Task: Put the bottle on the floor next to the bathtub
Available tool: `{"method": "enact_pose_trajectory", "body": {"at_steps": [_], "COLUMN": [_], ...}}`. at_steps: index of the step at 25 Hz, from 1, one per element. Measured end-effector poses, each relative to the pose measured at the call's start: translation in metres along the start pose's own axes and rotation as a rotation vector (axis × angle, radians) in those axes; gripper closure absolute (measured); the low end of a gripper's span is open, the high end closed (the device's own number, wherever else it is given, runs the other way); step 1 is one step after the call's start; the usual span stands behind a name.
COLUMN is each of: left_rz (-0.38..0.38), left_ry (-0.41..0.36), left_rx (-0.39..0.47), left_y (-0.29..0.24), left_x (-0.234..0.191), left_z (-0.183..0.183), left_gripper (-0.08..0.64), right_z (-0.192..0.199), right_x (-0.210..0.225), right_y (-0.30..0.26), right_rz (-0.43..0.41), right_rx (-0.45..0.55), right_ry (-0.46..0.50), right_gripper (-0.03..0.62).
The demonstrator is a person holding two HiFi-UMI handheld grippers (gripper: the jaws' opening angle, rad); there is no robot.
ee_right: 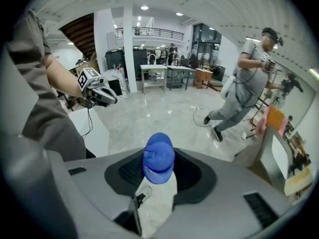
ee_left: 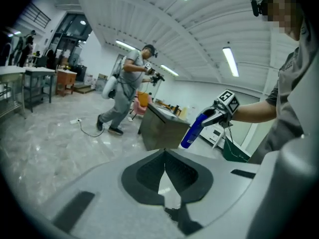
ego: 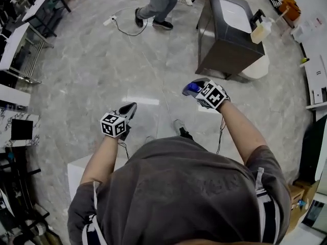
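Observation:
My right gripper (ego: 197,87) is shut on a blue bottle (ego: 192,88) and holds it in the air over the marble floor (ego: 102,70). In the right gripper view the bottle's blue end (ee_right: 158,158) sticks out between the jaws. The left gripper view shows the bottle (ee_left: 192,130) slanting down from the right gripper (ee_left: 219,114). Ahead and to the right stands a dark grey unit (ego: 225,50) with a white basin (ego: 234,15) on top. My left gripper (ego: 130,108) hangs lower left, shut with nothing in it, its pads (ee_left: 155,169) meeting.
Another person (ego: 156,4) walks at the far side, near a power strip and cable (ego: 110,20) on the floor. A pale yellow bottle (ego: 260,30) stands on the unit. Tables (ego: 30,14) line the left edge. A white box (ego: 76,171) sits beside my left arm.

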State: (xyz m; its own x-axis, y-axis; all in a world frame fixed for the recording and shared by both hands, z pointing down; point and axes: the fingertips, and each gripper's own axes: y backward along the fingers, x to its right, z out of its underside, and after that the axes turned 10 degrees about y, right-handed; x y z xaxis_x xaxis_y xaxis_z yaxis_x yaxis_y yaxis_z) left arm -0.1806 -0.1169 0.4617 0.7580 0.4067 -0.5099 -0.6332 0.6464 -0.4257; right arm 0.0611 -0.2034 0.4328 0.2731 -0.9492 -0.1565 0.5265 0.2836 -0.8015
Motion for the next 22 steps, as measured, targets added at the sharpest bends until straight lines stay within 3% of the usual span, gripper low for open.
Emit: {"method": "enact_pose_trajectory", "body": {"at_steps": [7,11,16,22], "left_rz": [-0.26,-0.373,-0.462,-0.507], "left_ry": [0.249,0.357,0.482,0.572], "left_rx": [0.064,0.046,0.008,-0.019], "left_y": [0.018,0.015,0.006,-0.004], "left_x": [-0.085,-0.127,-0.173,-0.243], "left_z": [0.069,0.135,0.234,0.356], "left_gripper": [0.554,0.554,0.554,0.554], "right_z": [-0.064,-0.076,-0.048,0.024], "right_x": [-0.02,-0.054,-0.14,-0.243], "right_y": [-0.153,-0.254,-0.367,-0.493], "right_rz": [-0.273,-0.398,-0.54,-0.643], "right_rx": [0.03,0.036,0.004,-0.061], "right_ry": [0.226,0.318,0.424,0.506], "right_gripper": [0.452,0.451,0.452,0.451]}}
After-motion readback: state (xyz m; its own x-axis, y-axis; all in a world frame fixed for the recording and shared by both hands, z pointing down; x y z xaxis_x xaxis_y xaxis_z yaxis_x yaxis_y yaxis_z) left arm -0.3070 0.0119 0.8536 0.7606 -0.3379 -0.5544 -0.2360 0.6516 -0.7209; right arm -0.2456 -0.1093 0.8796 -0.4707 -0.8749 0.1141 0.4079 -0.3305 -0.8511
